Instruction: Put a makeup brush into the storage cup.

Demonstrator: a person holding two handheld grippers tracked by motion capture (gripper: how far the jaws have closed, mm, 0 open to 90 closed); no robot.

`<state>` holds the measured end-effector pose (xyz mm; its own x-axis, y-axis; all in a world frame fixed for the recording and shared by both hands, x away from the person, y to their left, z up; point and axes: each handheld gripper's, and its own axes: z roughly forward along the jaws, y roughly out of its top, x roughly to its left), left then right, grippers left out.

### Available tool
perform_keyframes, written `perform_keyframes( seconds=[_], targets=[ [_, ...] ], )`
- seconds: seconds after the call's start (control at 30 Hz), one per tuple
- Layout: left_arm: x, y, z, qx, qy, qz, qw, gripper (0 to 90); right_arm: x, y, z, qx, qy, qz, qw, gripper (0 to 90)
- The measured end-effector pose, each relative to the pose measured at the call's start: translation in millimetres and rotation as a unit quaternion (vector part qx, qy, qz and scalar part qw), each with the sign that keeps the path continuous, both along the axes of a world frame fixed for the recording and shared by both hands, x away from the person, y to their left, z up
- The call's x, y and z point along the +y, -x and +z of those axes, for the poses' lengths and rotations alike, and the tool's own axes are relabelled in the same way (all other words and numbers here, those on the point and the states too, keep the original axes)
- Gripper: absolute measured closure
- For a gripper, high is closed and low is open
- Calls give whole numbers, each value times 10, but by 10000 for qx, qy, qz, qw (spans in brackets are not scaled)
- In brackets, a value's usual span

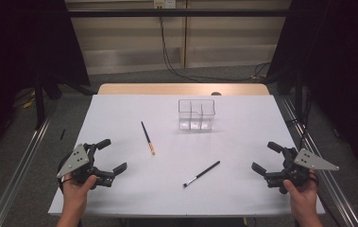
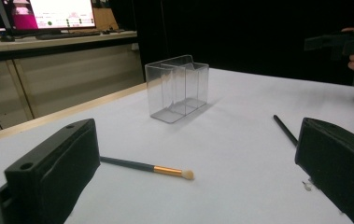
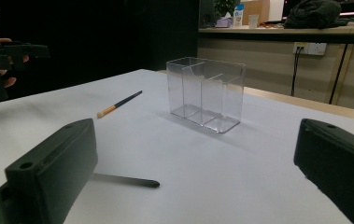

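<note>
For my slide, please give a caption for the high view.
Two open claws flank two makeup brushes and a clear organizer.

A lab or research office rigged for recording: a white-topped bench (image 1: 242, 189) sits between metal floor rails (image 1: 16, 170), w/ black curtains (image 1: 21, 42) hung on both sides and cables (image 1: 167, 52) trailing down the back wall. Behind it, a desk carries a lit monitor (image 2: 60, 11) and keyboard (image 2: 65, 33). A wall socket (image 3: 311, 47), a counter w/ a cup (image 3: 253, 20), a carton (image 3: 239, 14) and a plant (image 3: 225, 7) complete the office look.
</note>
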<state>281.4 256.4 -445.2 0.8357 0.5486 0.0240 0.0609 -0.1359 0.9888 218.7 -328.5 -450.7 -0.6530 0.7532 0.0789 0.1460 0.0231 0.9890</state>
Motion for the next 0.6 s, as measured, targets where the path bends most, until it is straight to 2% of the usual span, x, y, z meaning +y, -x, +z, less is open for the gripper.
perform_keyframes(
  seconds=[0.07,0.1,0.5,0.6],
  targets=[
    [-13,-7,1,14,-26,-21,10000,0,0,3,3,-2,6,-4,10000,0],
    [-40,-15,11,-27,-138,-26,9999,0,0,1,1,-2,3,-5,10000,0],
    [-215,-213,96,-99,11,-154,9998,0,16,17,-4,27,41,14,10000,0],
    [-251,-261,98,-118,-19,-156,9998,0,26,18,-1,-4,76,-38,10000,0]
  ],
)
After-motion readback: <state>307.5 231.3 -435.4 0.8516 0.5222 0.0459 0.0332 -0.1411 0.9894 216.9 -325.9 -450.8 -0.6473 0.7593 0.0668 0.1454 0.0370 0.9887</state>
